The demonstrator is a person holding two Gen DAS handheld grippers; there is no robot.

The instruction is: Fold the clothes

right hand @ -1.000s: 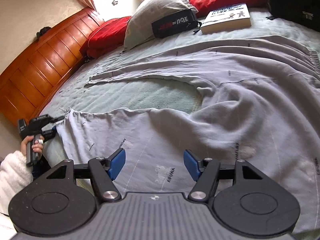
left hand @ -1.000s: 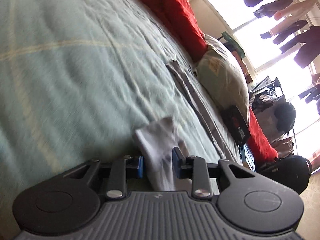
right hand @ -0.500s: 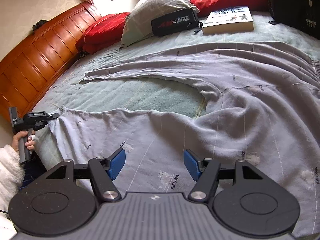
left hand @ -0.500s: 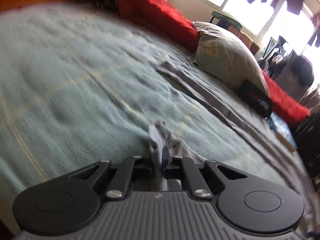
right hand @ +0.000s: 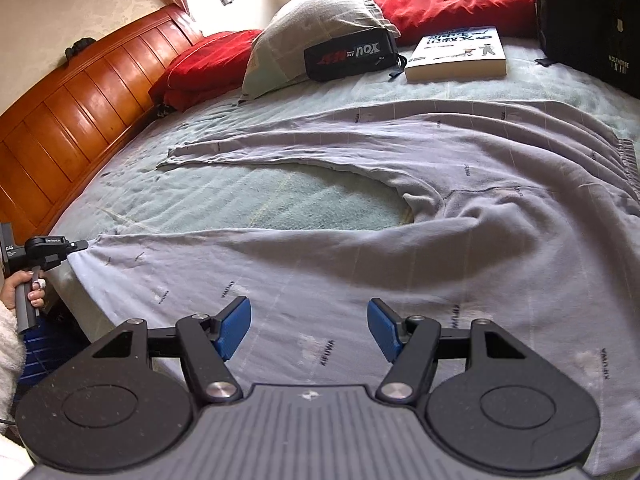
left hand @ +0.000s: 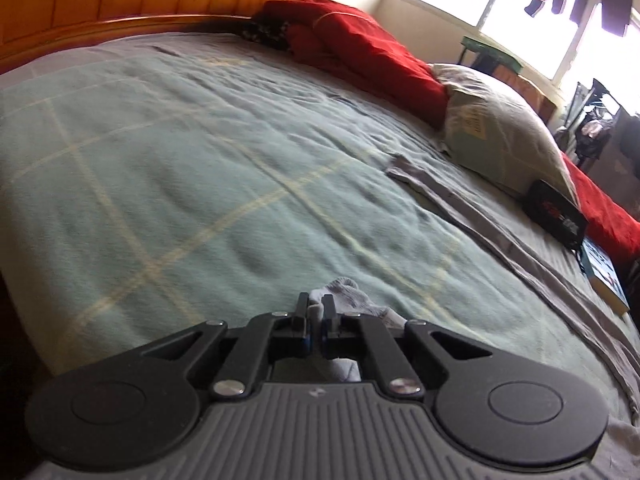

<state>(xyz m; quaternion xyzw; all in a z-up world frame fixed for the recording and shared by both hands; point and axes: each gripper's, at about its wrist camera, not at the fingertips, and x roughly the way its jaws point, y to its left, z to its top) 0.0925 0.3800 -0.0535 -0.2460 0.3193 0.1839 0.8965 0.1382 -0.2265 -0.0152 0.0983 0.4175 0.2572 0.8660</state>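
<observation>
- Pyjama trousers (right hand: 400, 264), pale lilac with small printed marks, lie spread flat on the green bedspread (right hand: 304, 204), directly ahead of and beneath the right gripper (right hand: 309, 326).
- Left gripper (left hand: 315, 312) has its jaws pressed together on the near leg's cuff (left hand: 340, 296), a small bunch of cloth poking up past its fingertips.
- Right gripper stands spread, nothing between its pads, hovering over the near leg.
- Likely handling: thin, soft knit, light and limp; it will drape, sag and wrinkle, and drag on the blanket.
- Sensible hold for the right gripper: the ribbed waistband (right hand: 626, 168), far to its right, pinching both layers.
</observation>
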